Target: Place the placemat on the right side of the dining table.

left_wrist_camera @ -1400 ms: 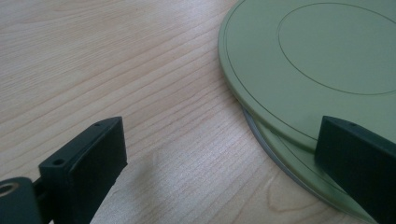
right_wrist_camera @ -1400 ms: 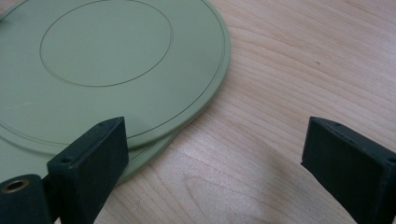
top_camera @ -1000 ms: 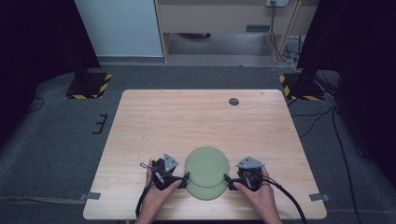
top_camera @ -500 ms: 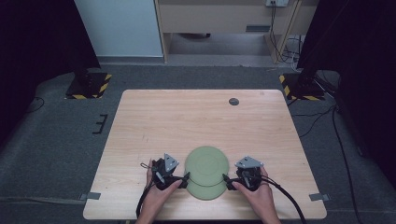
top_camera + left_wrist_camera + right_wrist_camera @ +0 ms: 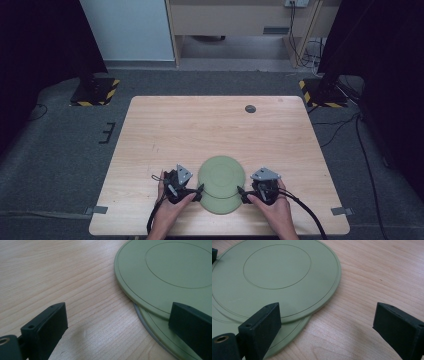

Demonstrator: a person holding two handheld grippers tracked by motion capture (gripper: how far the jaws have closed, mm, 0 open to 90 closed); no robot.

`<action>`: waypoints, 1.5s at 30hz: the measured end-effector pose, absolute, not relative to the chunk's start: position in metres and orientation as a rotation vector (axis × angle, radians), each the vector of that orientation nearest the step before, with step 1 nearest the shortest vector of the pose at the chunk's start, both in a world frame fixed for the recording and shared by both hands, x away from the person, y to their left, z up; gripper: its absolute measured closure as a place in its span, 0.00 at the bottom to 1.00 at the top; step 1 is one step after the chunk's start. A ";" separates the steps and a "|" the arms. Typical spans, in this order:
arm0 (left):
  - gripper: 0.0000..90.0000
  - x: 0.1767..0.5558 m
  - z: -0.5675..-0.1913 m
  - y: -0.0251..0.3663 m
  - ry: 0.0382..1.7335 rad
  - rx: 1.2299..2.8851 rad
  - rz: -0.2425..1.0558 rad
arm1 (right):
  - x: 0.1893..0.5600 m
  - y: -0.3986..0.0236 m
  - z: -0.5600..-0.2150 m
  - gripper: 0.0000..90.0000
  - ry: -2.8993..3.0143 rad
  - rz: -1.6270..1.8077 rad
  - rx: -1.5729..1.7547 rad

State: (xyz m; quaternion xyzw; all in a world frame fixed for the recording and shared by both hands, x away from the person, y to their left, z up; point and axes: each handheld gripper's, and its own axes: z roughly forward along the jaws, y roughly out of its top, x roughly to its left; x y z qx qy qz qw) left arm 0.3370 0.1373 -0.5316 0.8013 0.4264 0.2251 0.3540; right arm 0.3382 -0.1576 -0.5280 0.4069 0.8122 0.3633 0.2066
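Observation:
Two flat green round plates lie stacked and offset near the table's front edge. The upper plate [image 5: 221, 174] [image 5: 175, 270] [image 5: 277, 277] sits a little farther back than the lower plate [image 5: 220, 205] [image 5: 160, 335] [image 5: 292, 330]. My left gripper [image 5: 199, 192] [image 5: 117, 332] is open at the plates' left edge, its right jaw over the rims. At the right edge my right gripper [image 5: 242, 195] [image 5: 328, 332] is open too, with its left jaw over the rims. Neither holds anything. A hand grips each gripper.
The light wooden table [image 5: 200, 125] carries a small dark round disc [image 5: 250, 108] near its far edge. Black cables trail from both grippers off the front edge. Dark stands with yellow-black striped bases [image 5: 95, 90] stand on the grey floor beyond the far corners.

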 end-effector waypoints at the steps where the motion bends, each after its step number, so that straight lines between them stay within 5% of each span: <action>1: 0.03 0.337 -0.532 0.138 1.102 2.072 0.577 | 0.338 -0.158 -0.528 0.09 2.262 1.014 1.136; 24: 0.03 0.329 -0.530 0.133 1.069 2.100 0.563 | 0.345 -0.154 -0.517 0.08 2.430 0.934 1.087; 45: 0.01 0.329 -0.532 0.129 1.064 2.092 0.563 | 0.421 -0.131 -0.463 0.13 2.612 0.903 1.059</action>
